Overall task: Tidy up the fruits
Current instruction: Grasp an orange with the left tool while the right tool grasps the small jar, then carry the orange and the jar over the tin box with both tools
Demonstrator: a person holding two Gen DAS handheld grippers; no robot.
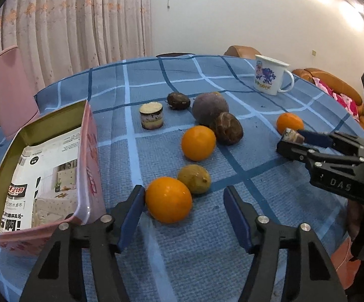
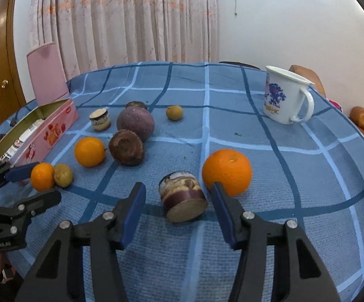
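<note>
In the left wrist view my left gripper (image 1: 184, 201) is open around a near orange (image 1: 168, 199); its left pad touches the fruit. A yellow-brown lemon (image 1: 194, 179), a second orange (image 1: 198, 143), a purple fruit (image 1: 210, 109) and brown fruits (image 1: 228, 128) lie behind. A pink tin box (image 1: 40, 166) stands at left. In the right wrist view my right gripper (image 2: 179, 196) is open around a small tipped cake cup (image 2: 183, 196), with an orange (image 2: 227, 172) by its right finger.
A white mug (image 2: 286, 98) stands at the far right of the blue checked tablecloth (image 2: 257, 239). An upright cake cup (image 2: 100, 119) and a small round fruit (image 2: 174, 112) sit further back. A pink chair (image 2: 47, 73) and curtains are behind.
</note>
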